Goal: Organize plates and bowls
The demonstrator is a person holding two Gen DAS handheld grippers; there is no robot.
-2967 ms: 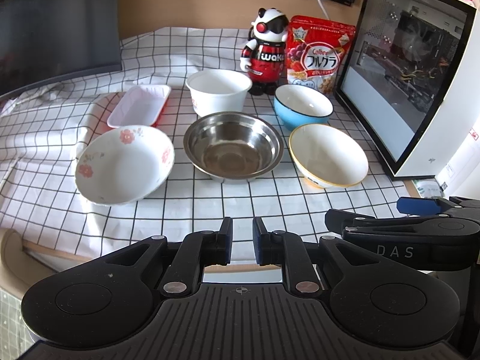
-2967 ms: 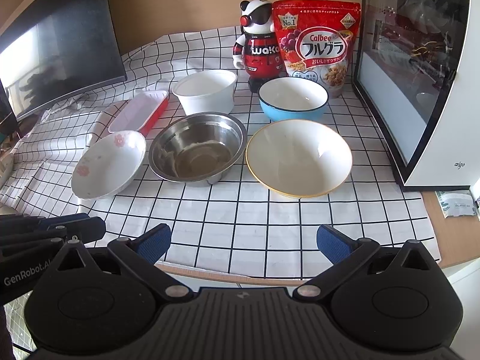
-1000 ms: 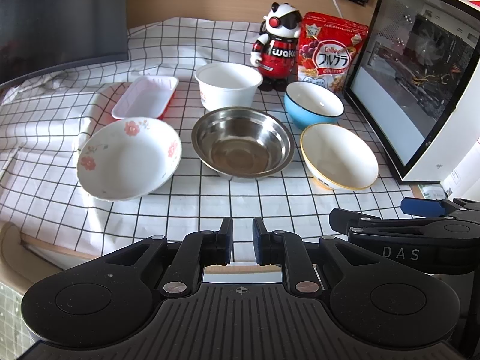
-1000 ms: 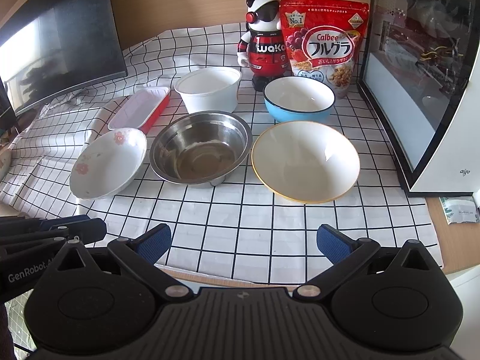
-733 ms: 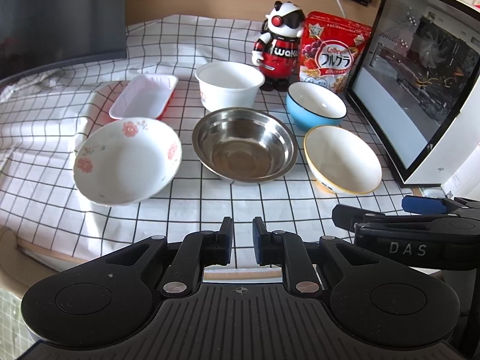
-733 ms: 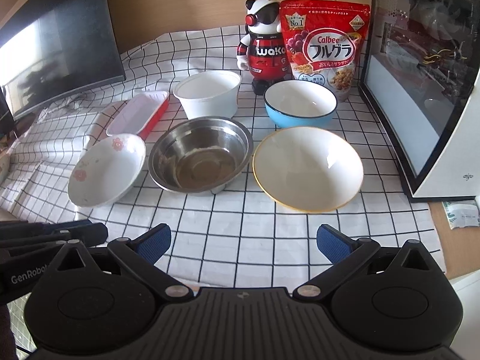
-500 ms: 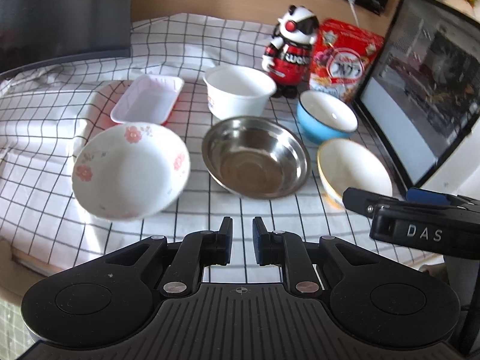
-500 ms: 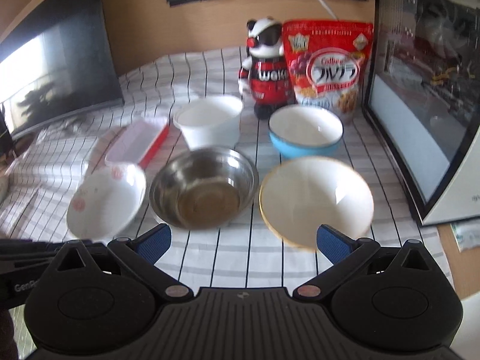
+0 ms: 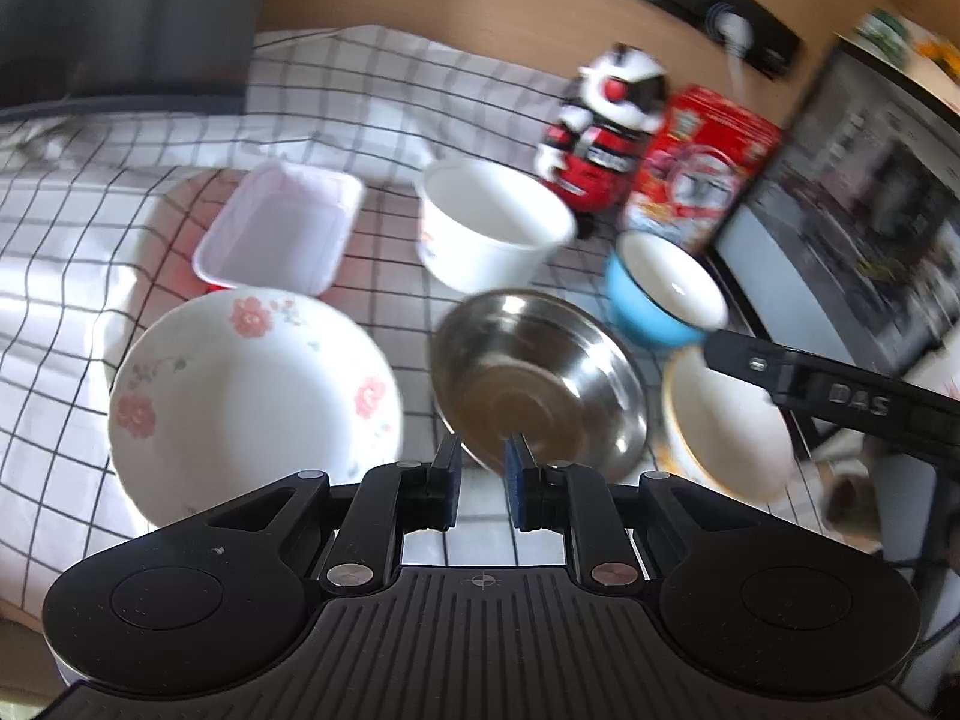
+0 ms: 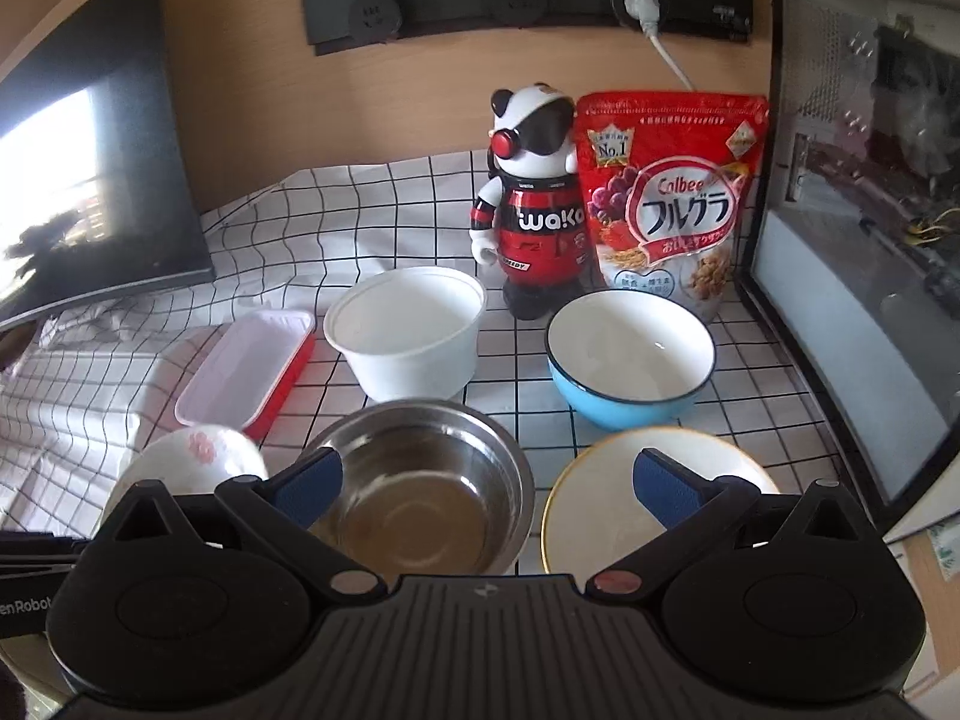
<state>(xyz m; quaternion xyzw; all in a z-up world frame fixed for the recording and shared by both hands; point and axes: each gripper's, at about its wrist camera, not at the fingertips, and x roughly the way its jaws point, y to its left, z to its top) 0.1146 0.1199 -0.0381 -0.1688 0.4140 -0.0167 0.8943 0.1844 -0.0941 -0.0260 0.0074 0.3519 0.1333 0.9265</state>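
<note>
On the checked cloth stand a flowered white bowl (image 9: pixel 240 384), a steel bowl (image 9: pixel 534 384), a yellow-rimmed white bowl (image 9: pixel 726 432), a blue bowl (image 9: pixel 660 294), a white tub (image 9: pixel 486 228) and a red-sided white tray (image 9: pixel 282 228). My left gripper (image 9: pixel 482 468) is shut and empty, just short of the steel bowl's near rim. My right gripper (image 10: pixel 486 477) is open and empty, its fingertips over the steel bowl (image 10: pixel 420 486) and the yellow-rimmed bowl (image 10: pixel 606 504). The blue bowl (image 10: pixel 630 354), white tub (image 10: pixel 408 330), tray (image 10: pixel 246 372) and flowered bowl (image 10: pixel 192 456) lie beyond.
A panda robot toy (image 10: pixel 534 198) and a red cereal bag (image 10: pixel 666 198) stand at the back. A glass-sided case (image 10: pixel 858 210) walls the right side, a dark monitor (image 10: pixel 78 180) the left. A power strip (image 10: pixel 528 0) runs along the wooden wall.
Both grippers moved forward over the table edge, closer to the bowls. The left view tilted and blurred. The left stays shut, the right open.
</note>
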